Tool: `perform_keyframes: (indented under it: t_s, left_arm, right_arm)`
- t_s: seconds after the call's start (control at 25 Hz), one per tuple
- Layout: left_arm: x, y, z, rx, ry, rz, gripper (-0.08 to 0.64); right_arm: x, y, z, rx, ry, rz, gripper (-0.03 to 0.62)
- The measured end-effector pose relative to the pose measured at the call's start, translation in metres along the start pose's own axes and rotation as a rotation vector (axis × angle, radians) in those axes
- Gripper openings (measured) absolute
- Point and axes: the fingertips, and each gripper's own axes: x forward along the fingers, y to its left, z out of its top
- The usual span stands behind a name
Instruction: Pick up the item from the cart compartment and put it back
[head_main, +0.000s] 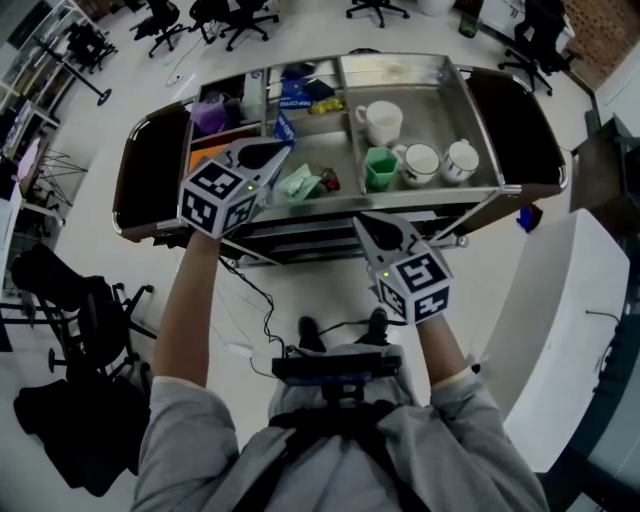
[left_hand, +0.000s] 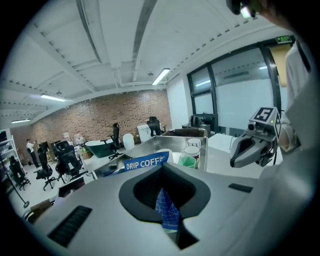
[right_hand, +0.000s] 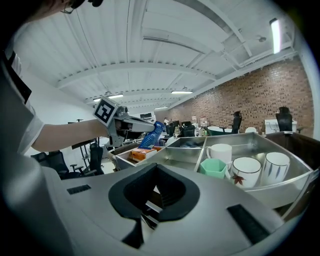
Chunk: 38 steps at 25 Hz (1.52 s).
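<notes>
Blue drip-coffee sachet (right_hand: 151, 134) hangs over the far-left compartments of the steel cart tray (head_main: 450, 190), left gripper (head_main: 272, 152) clamped on its edge. Right gripper (head_main: 368, 228) near, jaws together, empty. Risk: the thin pinch slips and the sachet drops into the wrong compartment.

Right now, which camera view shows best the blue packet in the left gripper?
The right gripper view: it shows most of the blue packet from the side, held at the tip of the left gripper. The left gripper view shows only a strip between its shut jaws; the head view, only a small blue corner.
</notes>
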Motion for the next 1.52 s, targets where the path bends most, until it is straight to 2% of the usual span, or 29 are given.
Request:
perform_keyframes:
  t_s: [0.2,0.48,0.64,0.84,1.2,1.52]
  left_arm:
    - [-0.034,-0.012,-0.001,-0.078,-0.091,0.042,0.009]
    - [-0.081,-0.03,-0.018,-0.25,-0.215,0.118,0.009]
    - [-0.105,-0.037,-0.036,-0.34,-0.253,0.178,0.009]
    - [-0.126,-0.042,-0.061,-0.415,-0.286,0.231,0.009]
    - [-0.148,-0.053,-0.075,-0.468,-0.348,0.262,0.009]
    - [-0.151,-0.052,-0.081,-0.446,-0.303,0.309,0.009]
  right_arm:
    - [0.001,-0.001,0.006,-0.003,-0.022,0.002,0.009]
    - [0.002,-0.004,0.008,-0.014,-0.049,0.011,0.009]
    - [0.004,-0.002,0.007,-0.022,-0.058,0.032,0.009]
    - [0.006,-0.003,0.003,-0.028,-0.056,0.041,0.009]
    - [0.006,-0.004,0.003,-0.037,-0.052,0.05,0.009]
    - [0.008,-0.008,0.002,-0.03,-0.046,0.049,0.009]
